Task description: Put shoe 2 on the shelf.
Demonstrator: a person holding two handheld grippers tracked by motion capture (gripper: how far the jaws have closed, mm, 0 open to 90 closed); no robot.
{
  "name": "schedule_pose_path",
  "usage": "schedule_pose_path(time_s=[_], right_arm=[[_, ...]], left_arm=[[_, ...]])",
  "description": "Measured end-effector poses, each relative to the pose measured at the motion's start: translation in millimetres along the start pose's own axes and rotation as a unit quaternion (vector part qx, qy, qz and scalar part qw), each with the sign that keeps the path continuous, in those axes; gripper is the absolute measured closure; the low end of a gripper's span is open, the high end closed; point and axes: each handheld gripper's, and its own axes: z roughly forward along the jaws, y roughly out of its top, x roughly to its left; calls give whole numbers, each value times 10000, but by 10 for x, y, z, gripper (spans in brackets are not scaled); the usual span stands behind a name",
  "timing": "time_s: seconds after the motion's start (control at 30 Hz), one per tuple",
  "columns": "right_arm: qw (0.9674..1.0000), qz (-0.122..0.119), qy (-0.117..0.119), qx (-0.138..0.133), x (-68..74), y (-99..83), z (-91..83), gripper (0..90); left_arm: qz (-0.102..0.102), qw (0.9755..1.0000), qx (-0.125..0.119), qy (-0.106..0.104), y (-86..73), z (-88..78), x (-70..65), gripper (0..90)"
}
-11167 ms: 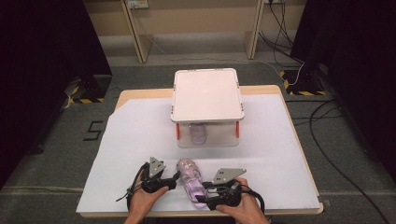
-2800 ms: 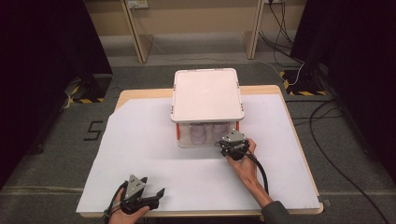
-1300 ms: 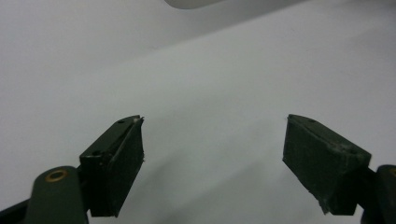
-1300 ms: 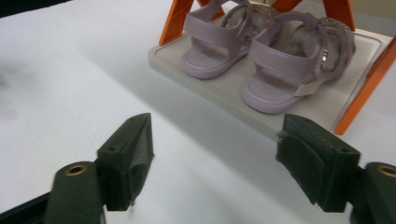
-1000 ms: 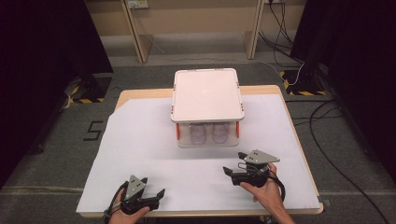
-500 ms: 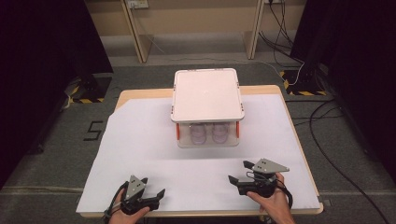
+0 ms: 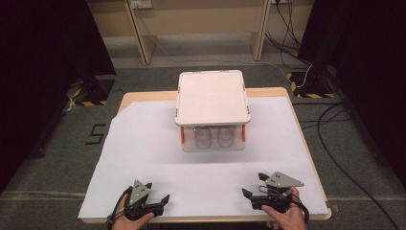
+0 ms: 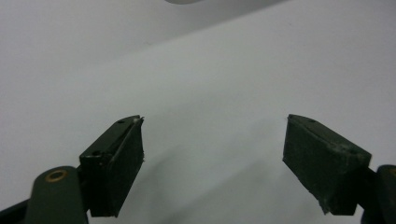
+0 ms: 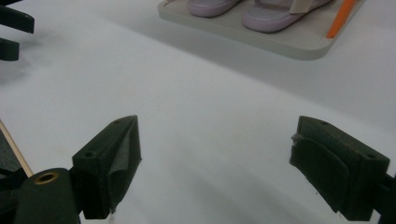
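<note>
A clear box with a white lid and orange side clips stands mid-table. Two lilac shoes sit side by side inside it, toes toward me; their toes show on the box's floor in the right gripper view. My left gripper rests open at the front left edge, and its jaws stand wide apart over bare white paper. At the front right, my right gripper is open too, and nothing lies between its fingers.
White paper covers the wooden table. The left gripper's jaw tips show at the top left of the right gripper view. Cables run over the floor to the right, and dark curtains hang on both sides.
The right gripper has drawn back from the box to the table's front right edge and is still open. The second shoe now sits in the box. The left gripper has not moved.
</note>
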Motion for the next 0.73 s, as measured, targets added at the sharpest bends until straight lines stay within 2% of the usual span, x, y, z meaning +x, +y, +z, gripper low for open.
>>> schedule_pose_path(time_s=[0.3,0.73], right_arm=[[9999,60,-111,91,-7,-91,-112,160],[9998,-2,-161,120,-13,-105,-134,160]], left_arm=[[16,10000,47,-21,-4,6,-6,197],[24,10000,84,-27,-9,17,-7,196]])
